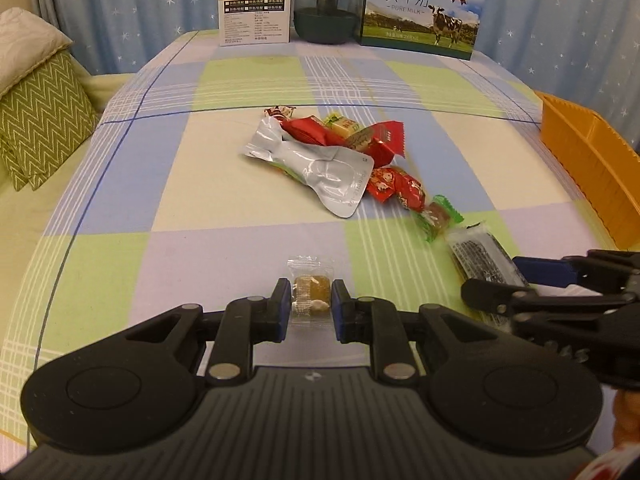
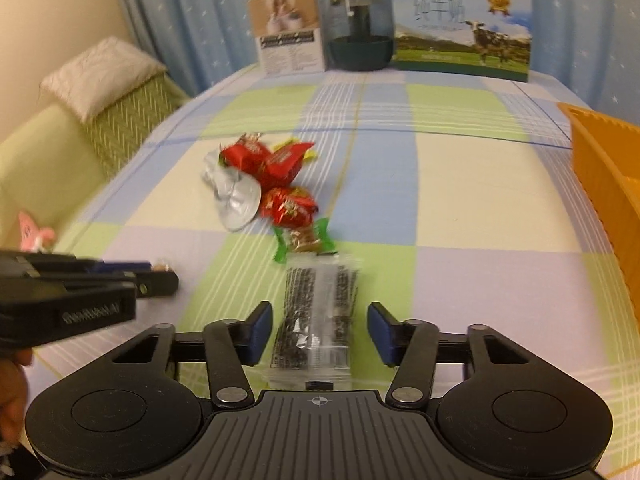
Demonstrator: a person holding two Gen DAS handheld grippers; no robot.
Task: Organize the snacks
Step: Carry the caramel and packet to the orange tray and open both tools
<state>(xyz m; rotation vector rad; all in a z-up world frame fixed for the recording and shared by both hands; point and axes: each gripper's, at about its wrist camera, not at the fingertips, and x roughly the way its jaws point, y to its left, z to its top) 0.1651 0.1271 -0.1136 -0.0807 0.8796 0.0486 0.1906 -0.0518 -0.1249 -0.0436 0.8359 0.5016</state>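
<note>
Left gripper (image 1: 311, 306) pinched onto clear-wrapped candy (image 1: 311, 294) for transfer to orange bin (image 1: 588, 168); right gripper (image 2: 320, 334), nearer the bin, half-open straddling black-print packet (image 2: 316, 320), pads not touching.

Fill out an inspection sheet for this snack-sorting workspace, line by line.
Surface: checked cloth in blue, green and cream, lying flat.
Job's things: snack pile mid-cloth; green-ended candy beside it; orange bin at the right edge.
Clutter: two boxes and a dark jar along the far edge.
Grippers: left gripper shut on a clear-wrapped candy; right gripper open, its pads either side of a black-printed packet, not pressing.
Cables: nothing seen.
Surroundings: star-print curtain, green zigzag cushion at left.
</note>
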